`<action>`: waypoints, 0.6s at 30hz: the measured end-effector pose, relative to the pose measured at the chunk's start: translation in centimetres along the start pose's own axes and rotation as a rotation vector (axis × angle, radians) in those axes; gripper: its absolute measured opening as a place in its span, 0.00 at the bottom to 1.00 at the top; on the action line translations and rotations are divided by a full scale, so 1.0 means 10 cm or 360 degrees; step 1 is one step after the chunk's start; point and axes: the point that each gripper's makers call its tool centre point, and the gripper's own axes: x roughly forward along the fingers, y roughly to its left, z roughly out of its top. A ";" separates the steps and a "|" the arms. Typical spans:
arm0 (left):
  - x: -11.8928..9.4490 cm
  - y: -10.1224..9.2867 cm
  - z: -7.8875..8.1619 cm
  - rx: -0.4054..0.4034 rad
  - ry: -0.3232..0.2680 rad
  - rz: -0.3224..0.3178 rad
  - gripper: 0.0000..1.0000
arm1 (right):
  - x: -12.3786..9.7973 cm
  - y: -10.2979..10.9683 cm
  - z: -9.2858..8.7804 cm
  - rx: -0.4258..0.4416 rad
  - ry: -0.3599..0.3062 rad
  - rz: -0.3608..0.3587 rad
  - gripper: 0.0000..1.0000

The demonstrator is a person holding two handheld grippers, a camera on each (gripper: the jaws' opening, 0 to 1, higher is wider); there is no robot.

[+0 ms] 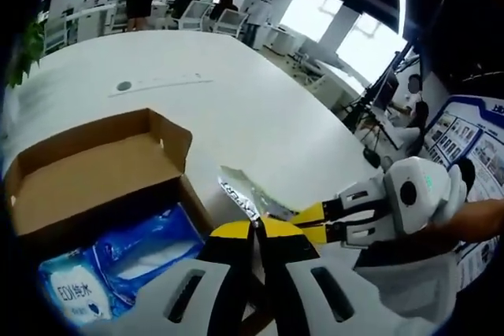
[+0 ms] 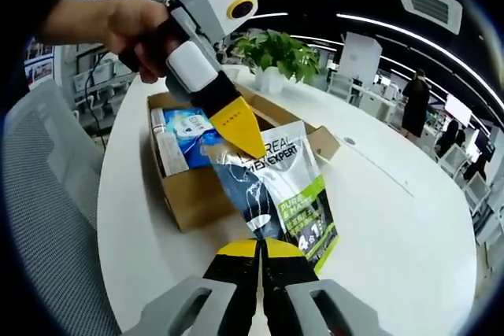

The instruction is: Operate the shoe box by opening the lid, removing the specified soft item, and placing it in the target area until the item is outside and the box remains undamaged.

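A: Why was the pouch (image 2: 276, 186) held by both tools?

B: The silver, green and dark soft pouch was stretched between them. The left gripper (image 2: 250, 147) had its yellow jaws pressed together on the pouch's upper corner, over the box. The right gripper (image 2: 259, 247) had its jaws closed on the lower edge. My judgement: two pinch points kept the limp film from folding while it was carried clear of the shoe box (image 2: 197, 190).

A: Where was the pouch relative to the box?

B: It hung above the box's near rim and the table (image 2: 394, 226), lifted out of the box but not yet set down. In the left gripper view the lid flap (image 1: 118, 143) stood open and looked undamaged. A blue wipes pack (image 1: 118, 261) lay inside.

A: And the surroundings?

B: A large white oval table, smooth and mostly bare. A potted plant (image 2: 276, 57) stood behind the box. Beyond it was an open office with desks, bright windows and people standing at a distance.
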 end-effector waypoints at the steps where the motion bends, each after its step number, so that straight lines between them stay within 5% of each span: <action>1: 0.01 0.00 0.00 -0.0001 0.0003 0.0000 0.01 | 0.00 -0.01 -0.01 0.0003 -0.0001 -0.0002 0.00; 18: 0.09 0.03 0.07 0.0022 -0.0015 0.0020 0.04 | 0.00 -0.16 -0.08 0.0130 -0.0042 -0.0049 0.00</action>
